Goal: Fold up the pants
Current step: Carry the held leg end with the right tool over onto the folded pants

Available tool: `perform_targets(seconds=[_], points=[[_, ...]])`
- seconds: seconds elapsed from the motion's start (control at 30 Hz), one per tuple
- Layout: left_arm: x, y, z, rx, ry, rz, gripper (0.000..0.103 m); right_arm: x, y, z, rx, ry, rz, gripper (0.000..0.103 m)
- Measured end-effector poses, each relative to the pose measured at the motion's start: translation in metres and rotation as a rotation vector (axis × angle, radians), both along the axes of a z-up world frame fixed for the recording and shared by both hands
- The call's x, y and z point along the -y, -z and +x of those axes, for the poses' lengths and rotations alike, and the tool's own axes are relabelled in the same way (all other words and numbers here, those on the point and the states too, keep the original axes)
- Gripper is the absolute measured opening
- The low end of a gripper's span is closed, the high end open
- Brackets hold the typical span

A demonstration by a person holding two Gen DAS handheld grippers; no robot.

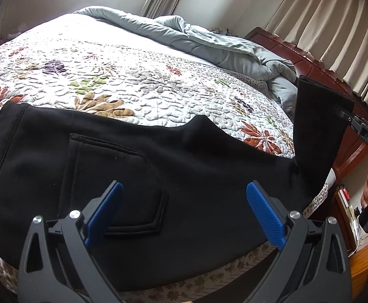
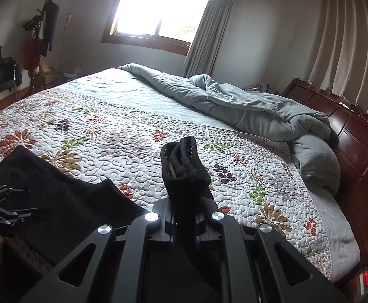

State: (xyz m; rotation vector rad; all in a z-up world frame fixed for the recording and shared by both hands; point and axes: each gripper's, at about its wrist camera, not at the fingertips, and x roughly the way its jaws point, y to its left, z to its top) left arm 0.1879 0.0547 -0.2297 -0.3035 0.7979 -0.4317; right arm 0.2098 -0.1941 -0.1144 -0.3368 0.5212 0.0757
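The pants [image 1: 138,166] lie across the near edge of the quilt [image 1: 133,80], 1 leg end lifted at the right (pinched in the right gripper [image 2: 185,223]); a bunched duvet [image 2: 259,111] lies behind, against the headboard [image 2: 360,136].

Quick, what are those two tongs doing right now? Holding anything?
Left tongs: open, holding nothing, poised over the black pants.
Right tongs: closed on the leg end of the pants, lifted off the bed.

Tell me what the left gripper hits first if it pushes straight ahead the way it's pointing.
Most likely the black pants spread on the quilt: the open left gripper points down at their back pocket, with nothing visible between. Depth is hard to judge through the fisheye.
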Motion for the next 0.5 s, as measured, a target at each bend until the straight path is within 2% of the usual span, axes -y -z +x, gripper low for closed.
perform_targets(seconds=[0.5], points=[[0.001,0.004,0.003,-0.016,0.003,0.001,0.098,-0.025,0.033,0.002,-0.031,-0.059,-0.085,0.01]])
